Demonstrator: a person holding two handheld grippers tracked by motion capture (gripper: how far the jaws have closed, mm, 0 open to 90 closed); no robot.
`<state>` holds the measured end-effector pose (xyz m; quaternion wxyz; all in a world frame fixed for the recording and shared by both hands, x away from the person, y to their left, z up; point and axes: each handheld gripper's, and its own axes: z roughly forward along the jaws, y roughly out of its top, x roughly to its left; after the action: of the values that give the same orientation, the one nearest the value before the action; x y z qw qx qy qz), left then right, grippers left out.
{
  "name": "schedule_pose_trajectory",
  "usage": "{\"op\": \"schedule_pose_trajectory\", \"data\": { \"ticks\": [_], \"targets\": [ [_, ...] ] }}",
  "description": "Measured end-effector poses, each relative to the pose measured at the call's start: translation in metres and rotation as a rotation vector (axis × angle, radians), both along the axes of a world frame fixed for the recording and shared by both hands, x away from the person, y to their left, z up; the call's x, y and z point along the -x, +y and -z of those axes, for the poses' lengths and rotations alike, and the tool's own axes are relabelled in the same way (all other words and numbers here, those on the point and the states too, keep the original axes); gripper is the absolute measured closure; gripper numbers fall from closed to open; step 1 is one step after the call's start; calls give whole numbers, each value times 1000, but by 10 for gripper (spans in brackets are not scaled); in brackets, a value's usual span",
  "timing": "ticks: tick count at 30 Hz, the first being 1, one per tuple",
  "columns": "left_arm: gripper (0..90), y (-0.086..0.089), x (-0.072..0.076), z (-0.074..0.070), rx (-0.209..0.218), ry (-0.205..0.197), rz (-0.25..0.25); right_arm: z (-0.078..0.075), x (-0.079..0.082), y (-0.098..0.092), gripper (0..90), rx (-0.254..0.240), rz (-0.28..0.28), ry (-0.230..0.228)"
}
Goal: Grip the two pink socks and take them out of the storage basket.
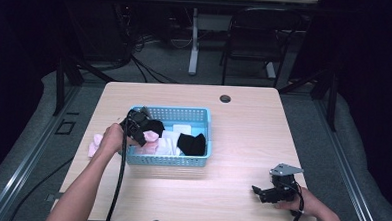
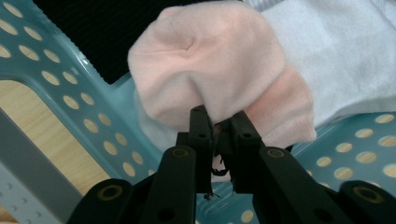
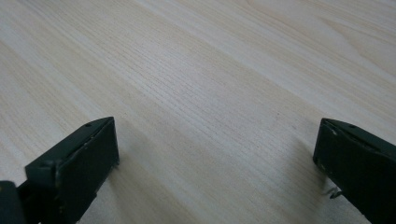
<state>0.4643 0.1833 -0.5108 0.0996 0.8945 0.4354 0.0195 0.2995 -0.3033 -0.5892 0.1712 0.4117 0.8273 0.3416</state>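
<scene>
Wooden table (image 1: 243, 137) | blue basket (image 1: 204, 116) at 10 o'clock | left gripper (image 1: 144, 137) clamps pink sock (image 2: 210, 70) at basket's 9 o'clock end | right gripper (image 3: 215, 158) spread, empty | lift straight, clearing rim.

Wooden table (image 1: 243, 127): basket (image 1: 192, 161), perhaps socks (image 1: 95, 145).

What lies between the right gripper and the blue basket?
Bare tabletop between the right gripper and the blue basket, in the high view.

Far beyond the left claw (image 1: 146, 137) stands a black chair (image 1: 260, 35); dark cables (image 1: 148, 68) lie to its left.
</scene>
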Motion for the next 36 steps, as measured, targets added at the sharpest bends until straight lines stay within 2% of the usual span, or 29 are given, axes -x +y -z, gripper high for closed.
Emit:
{"op": "schedule_pose_trajectory", "data": {
  "ticks": [5, 8, 10, 19, 20, 29, 36],
  "targets": [
    [846, -1, 3, -6, 10, -11, 6, 0, 0, 0, 0, 3, -2, -4],
    [847, 0, 4, -13, 18, -28, 8, 0, 0, 0, 0, 1, 0, -1],
    [846, 1, 5, -24, 35, -46, 13, 0, 0, 0, 0, -3, -1, 1],
    [850, 1, 7, -41, 40, -79, 27, 0, 0, 0, 0, 1, -1, -1],
    [851, 1, 7, -46, 47, -90, 29, 0, 0, 0, 0, -2, -2, 0],
    [852, -1, 9, -61, 69, -104, 35, 0, 0, 0, 0, 4, -2, -1],
    [852, -9, 11, -72, 67, -117, 55, 0, 0, 0, 0, 1, 0, -1]
  ]
}}
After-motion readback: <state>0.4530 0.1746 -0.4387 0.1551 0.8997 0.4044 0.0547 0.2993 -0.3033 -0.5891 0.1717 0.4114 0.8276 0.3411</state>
